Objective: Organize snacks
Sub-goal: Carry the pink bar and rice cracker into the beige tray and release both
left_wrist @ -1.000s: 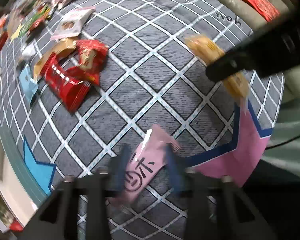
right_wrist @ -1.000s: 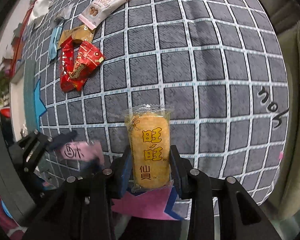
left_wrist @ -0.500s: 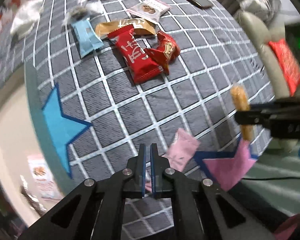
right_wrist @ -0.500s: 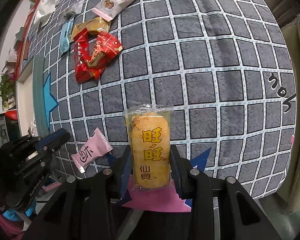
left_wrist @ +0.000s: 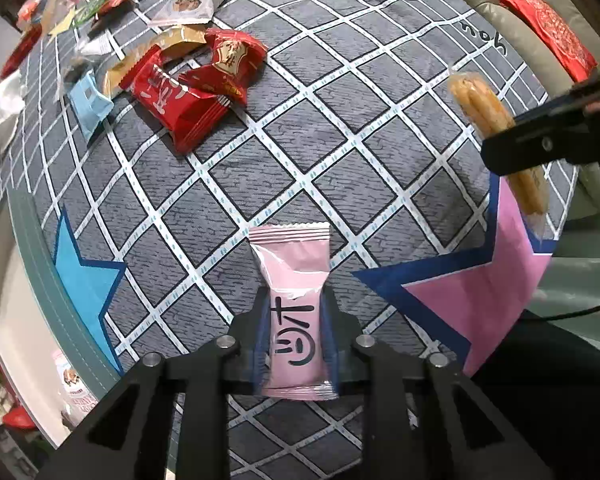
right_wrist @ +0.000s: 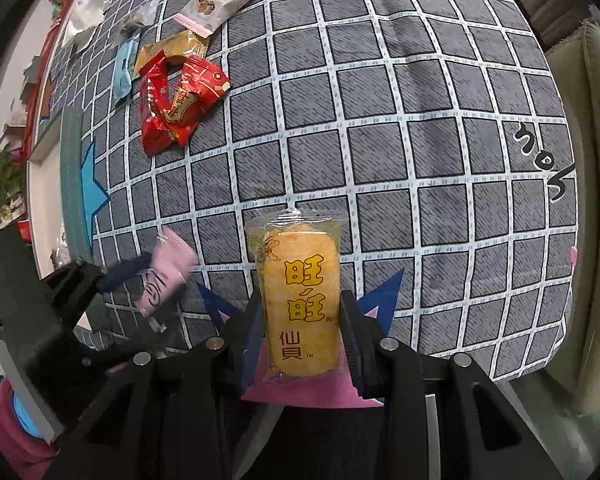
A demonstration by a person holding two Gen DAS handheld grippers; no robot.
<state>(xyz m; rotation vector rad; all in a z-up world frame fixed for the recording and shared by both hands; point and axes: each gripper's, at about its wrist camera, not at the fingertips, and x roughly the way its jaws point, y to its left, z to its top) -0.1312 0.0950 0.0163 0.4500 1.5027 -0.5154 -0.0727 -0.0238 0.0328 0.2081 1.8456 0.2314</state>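
Observation:
My left gripper [left_wrist: 294, 320] is shut on a pink snack packet [left_wrist: 292, 300] and holds it above the grey checked cloth [left_wrist: 300, 152], left of the pink star patch [left_wrist: 484, 284]. The pink packet [right_wrist: 164, 276] also shows blurred in the right wrist view. My right gripper [right_wrist: 300, 320] is shut on a yellow rice cracker packet [right_wrist: 298, 300] and holds it upright over the pink star patch [right_wrist: 300, 394]. In the left wrist view the cracker packet [left_wrist: 496, 136] hangs at the right, above the star's upper tip.
Red snack packets [left_wrist: 192, 84], a tan packet [left_wrist: 168, 42], a light blue packet [left_wrist: 88, 104] and a white cookie packet [left_wrist: 192, 4] lie at the far left. A blue star patch [left_wrist: 84, 280] sits near the cloth's left edge. A beige chair [right_wrist: 580, 160] stands right.
Half a second ago my left gripper was shut and empty with the pink packet lying on the cloth. Now it holds the pink packet. The right gripper has kept the cracker packet.

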